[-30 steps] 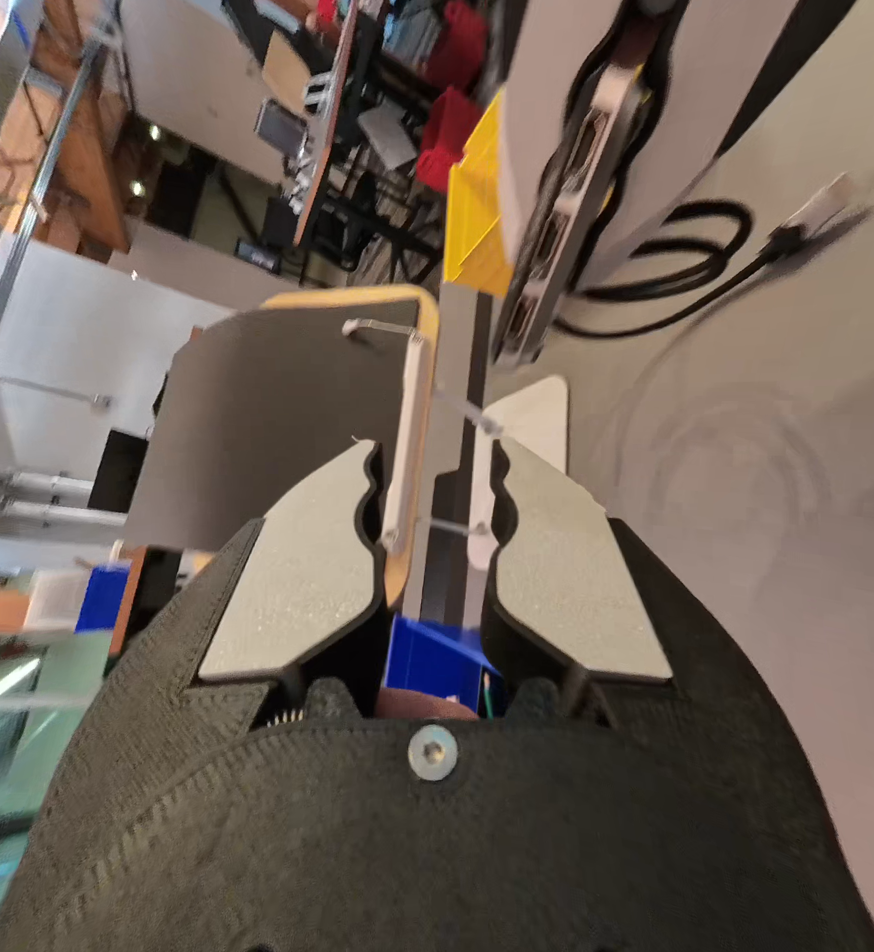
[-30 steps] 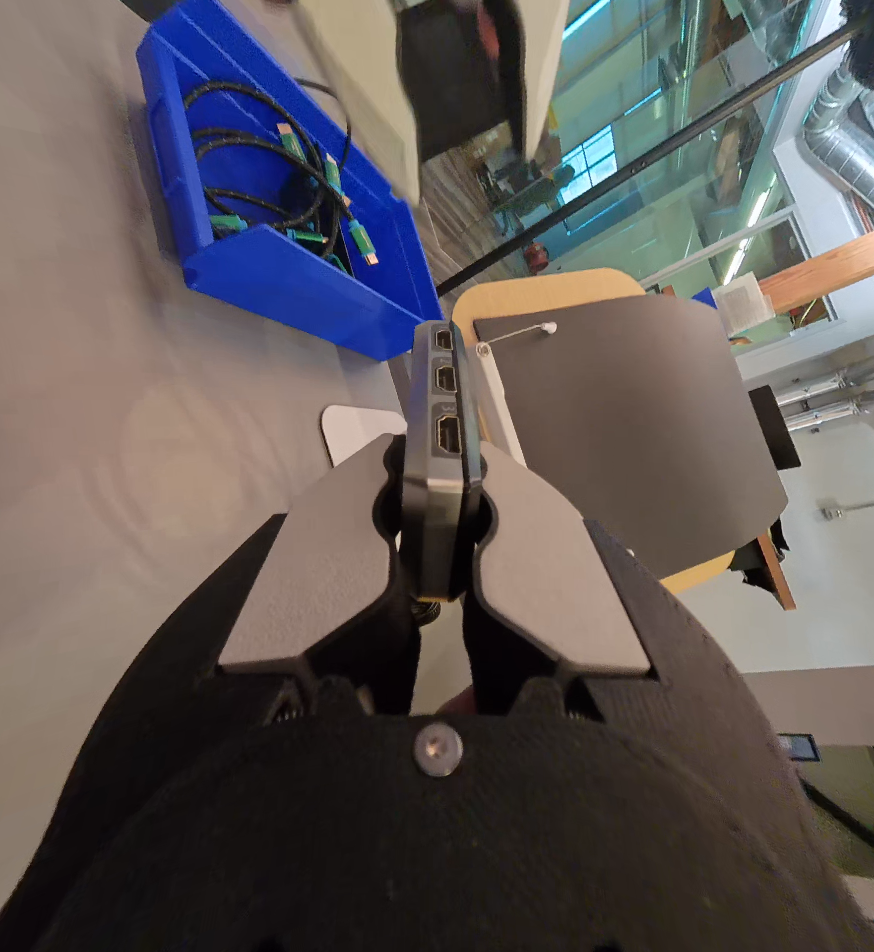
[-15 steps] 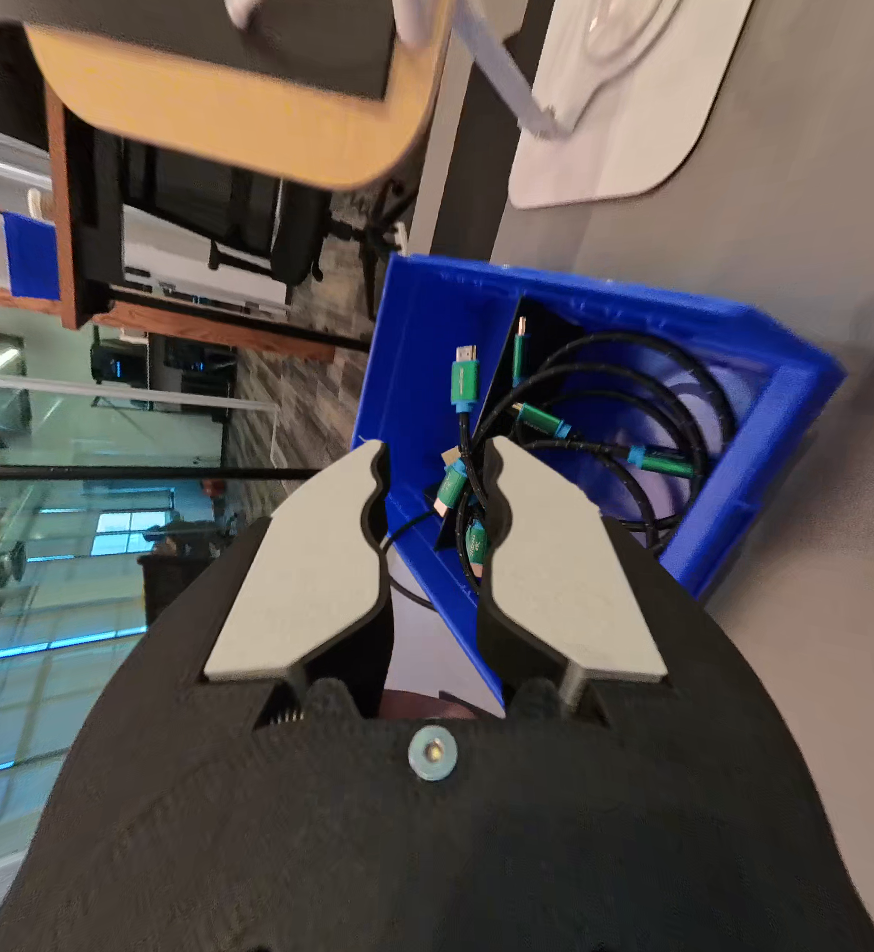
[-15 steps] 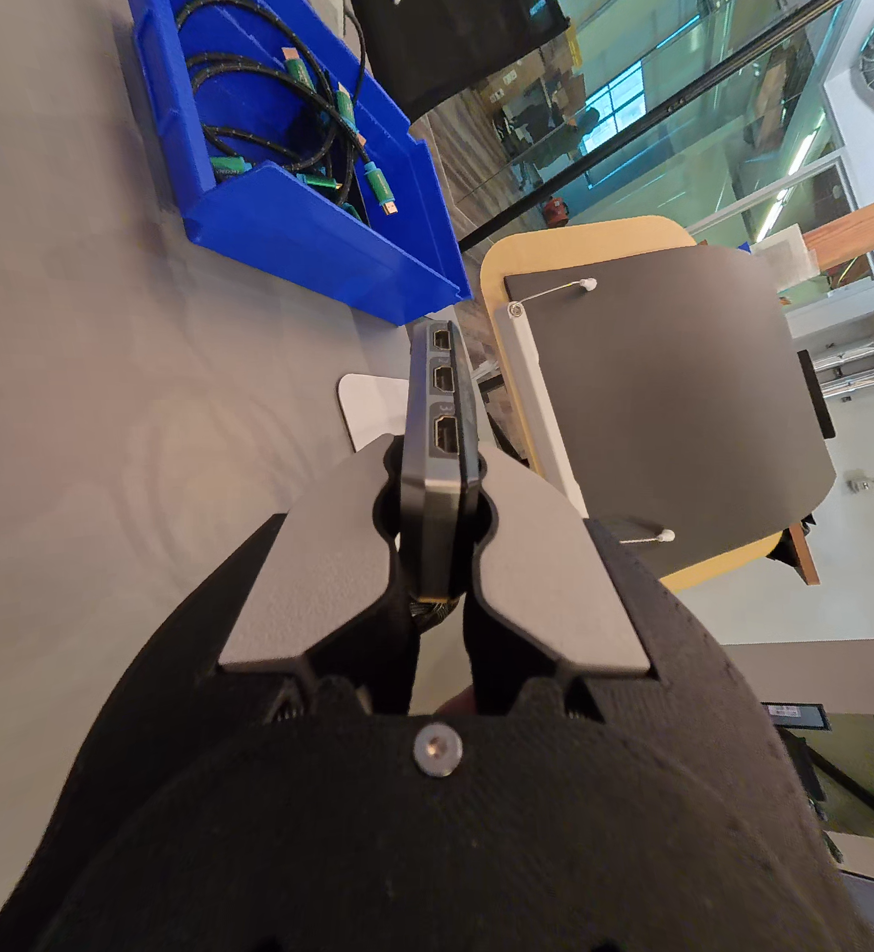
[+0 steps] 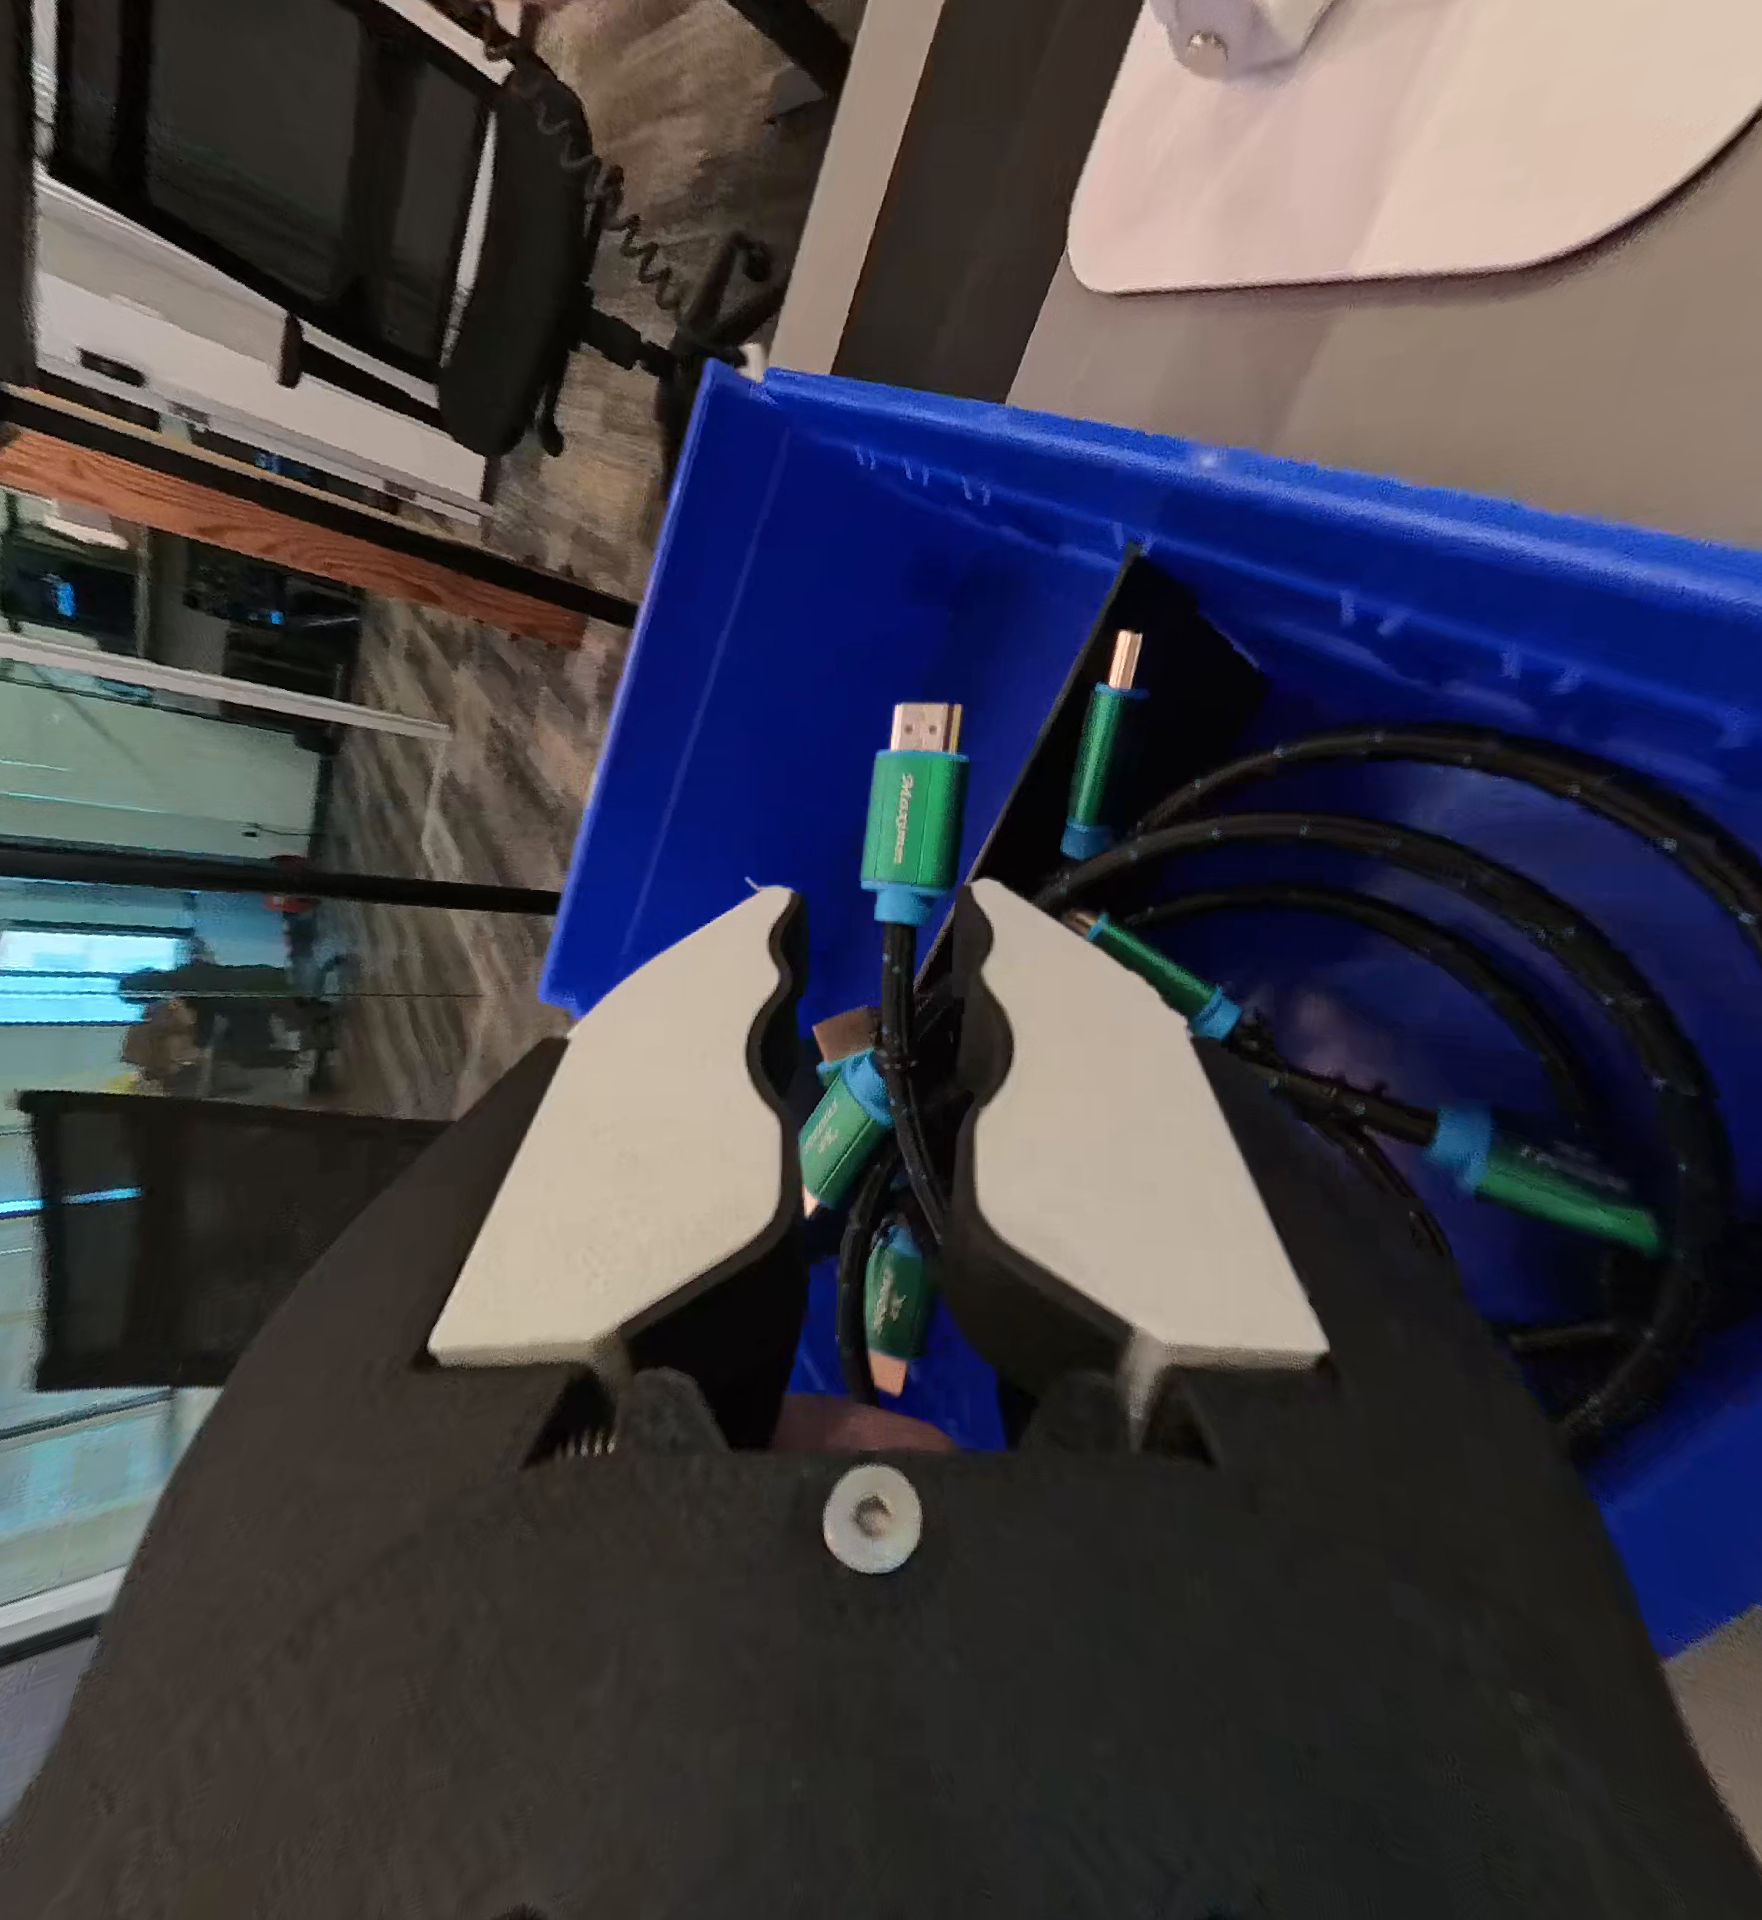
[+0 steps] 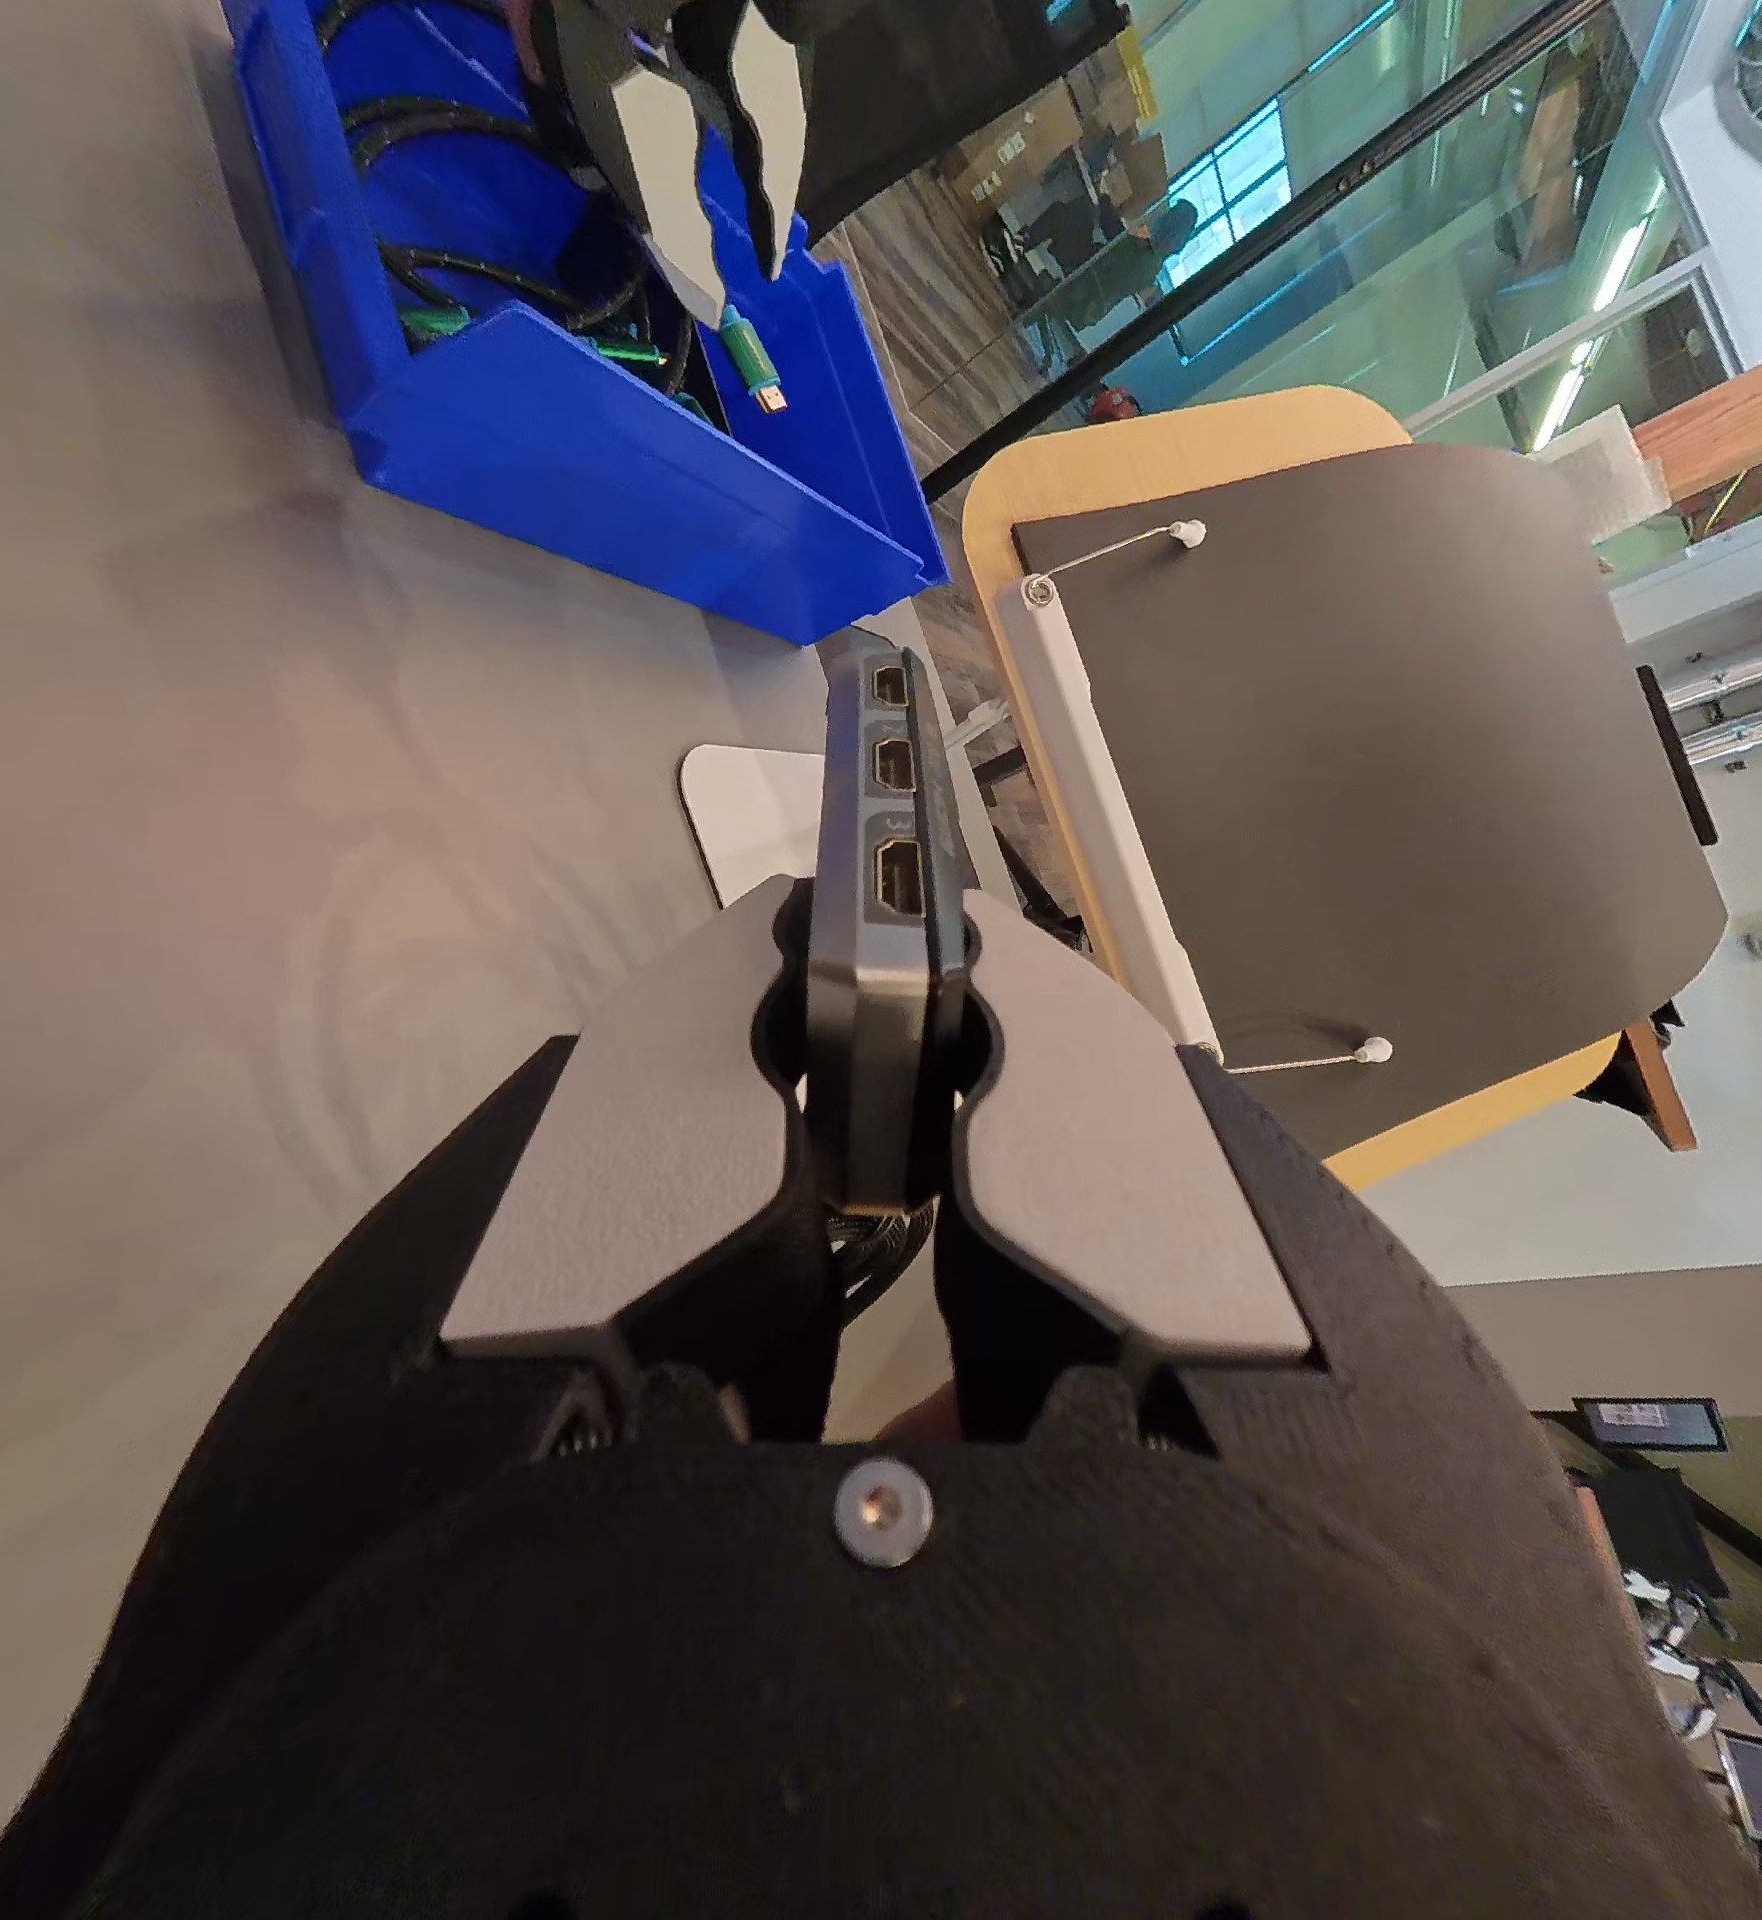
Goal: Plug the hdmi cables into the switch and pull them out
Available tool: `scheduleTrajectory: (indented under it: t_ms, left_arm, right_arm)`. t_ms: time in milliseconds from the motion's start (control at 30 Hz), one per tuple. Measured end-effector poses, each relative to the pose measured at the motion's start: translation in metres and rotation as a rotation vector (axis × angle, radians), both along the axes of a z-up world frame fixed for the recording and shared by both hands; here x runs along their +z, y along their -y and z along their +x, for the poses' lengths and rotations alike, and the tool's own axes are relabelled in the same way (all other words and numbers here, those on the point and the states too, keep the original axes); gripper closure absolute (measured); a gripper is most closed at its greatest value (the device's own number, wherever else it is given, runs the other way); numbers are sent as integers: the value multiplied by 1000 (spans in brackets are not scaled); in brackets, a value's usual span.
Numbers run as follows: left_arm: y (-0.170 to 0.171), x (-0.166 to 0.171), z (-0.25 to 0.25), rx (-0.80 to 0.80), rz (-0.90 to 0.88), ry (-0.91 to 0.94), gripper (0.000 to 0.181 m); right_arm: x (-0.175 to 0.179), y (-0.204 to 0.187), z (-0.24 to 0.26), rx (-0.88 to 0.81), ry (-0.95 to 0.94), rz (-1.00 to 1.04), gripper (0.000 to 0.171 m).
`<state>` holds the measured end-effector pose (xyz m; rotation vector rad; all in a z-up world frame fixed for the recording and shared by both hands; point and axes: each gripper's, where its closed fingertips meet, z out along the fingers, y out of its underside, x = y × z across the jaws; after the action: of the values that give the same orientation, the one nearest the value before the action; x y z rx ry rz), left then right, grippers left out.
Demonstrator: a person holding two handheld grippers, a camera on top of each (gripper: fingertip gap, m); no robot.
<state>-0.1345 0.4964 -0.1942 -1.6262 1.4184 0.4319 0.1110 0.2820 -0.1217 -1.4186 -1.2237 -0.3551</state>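
My right gripper (image 6: 872, 914) is shut on a dark grey HDMI switch (image 6: 887, 997), held on edge above the table with three empty ports (image 6: 896, 878) facing the camera. A blue bin (image 5: 1272, 520) holds several coiled black HDMI cables (image 5: 1583, 831) with green plugs. My left gripper (image 5: 882, 914) is open over the bin. One green plug (image 5: 913, 800) lies just past its fingertips (image 5: 742, 935), and that plug's cable runs between the jaws without being clamped. The right wrist view shows the left gripper (image 6: 726, 177) reaching into the bin (image 6: 596, 468).
A white pad (image 5: 1428, 156) lies on the grey table (image 6: 181, 831) beyond the bin. A black board with a wooden rim (image 6: 1376, 779) stands past the table edge. A black divider (image 5: 1157, 675) stands inside the bin.
My left gripper has swung away from the switch and dropped over the blue bin, closing in on the green plug. My right gripper still holds the switch and has shifted only slightly.
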Motion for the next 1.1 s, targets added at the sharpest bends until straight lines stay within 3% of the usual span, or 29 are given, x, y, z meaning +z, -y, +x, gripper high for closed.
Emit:
scheduleTrajectory:
  t_ms: [233,567,800,1100]
  left_arm:
    - [-12,-20,1,37,-142,63,159]
    - [-16,-21,4,14,-75,-50,163]
    - [-4,4,5,-22,-12,51,163]
    - [18,76,-3,-54,81,225,164]
  right_arm:
    - [-2,-1,1,-1,-12,-4,149]
    - [1,-1,2,-10,-19,6,150]
    - [3,-3,4,-22,-23,20,150]
    - [4,-4,3,-30,-26,34,150]
